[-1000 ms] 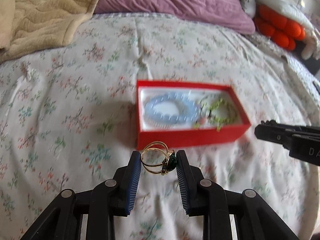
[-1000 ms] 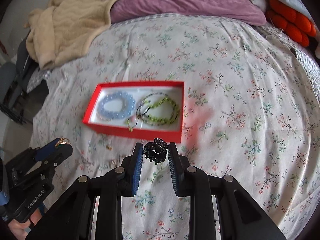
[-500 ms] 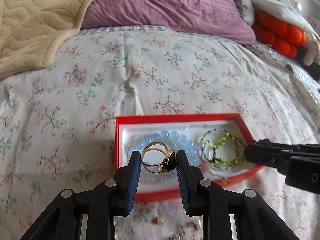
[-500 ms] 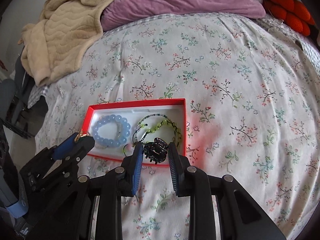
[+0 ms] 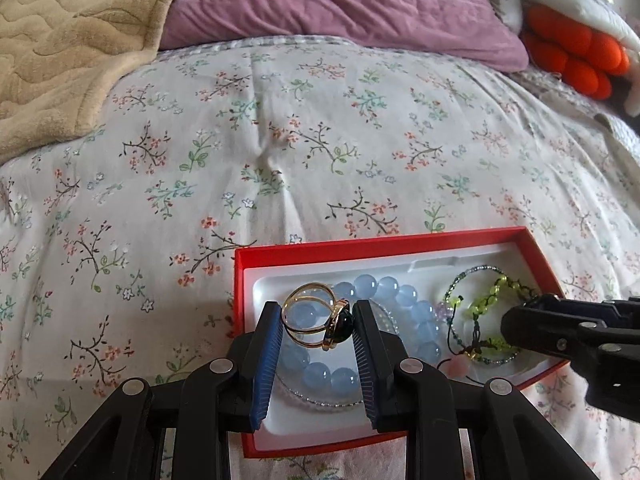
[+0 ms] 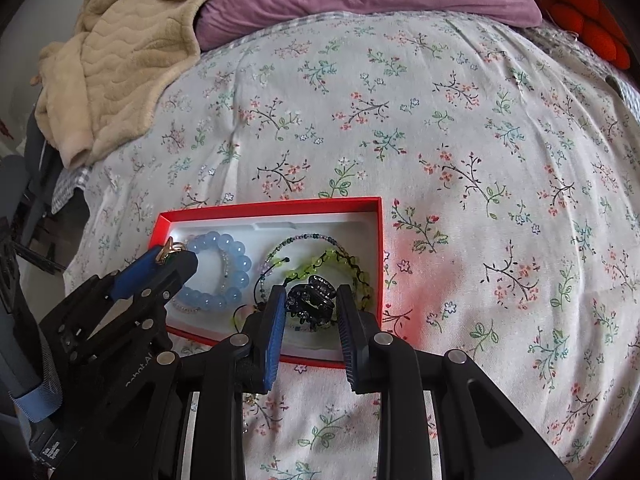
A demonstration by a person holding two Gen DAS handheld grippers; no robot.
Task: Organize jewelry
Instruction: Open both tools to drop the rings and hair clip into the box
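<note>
Over the red box (image 5: 404, 245) on the flowered bedspread (image 5: 280, 140), we find the left gripper (image 5: 318, 326) clamped on a gold ring (image 5: 316, 320) and the right gripper (image 6: 311, 304) clamped on a black hair clip (image 6: 310, 298). Two bracelets, blue (image 6: 224, 272) and green (image 6: 332, 264), already lie inside; we judge both held pieces remain to be released.

The left wrist view looks forward along its own fingers and slightly down from close above the near left part of the red box (image 5: 404, 245), facing the purple pillow (image 5: 340, 0) at the head of the bed. The right wrist view sits close over the box's near right part (image 6: 276, 205), facing the same way from somewhat higher. Both share the box, the floral bedspread (image 5: 320, 140), the beige blanket (image 6: 120, 68) and each other's gripper at the frame edge
</note>
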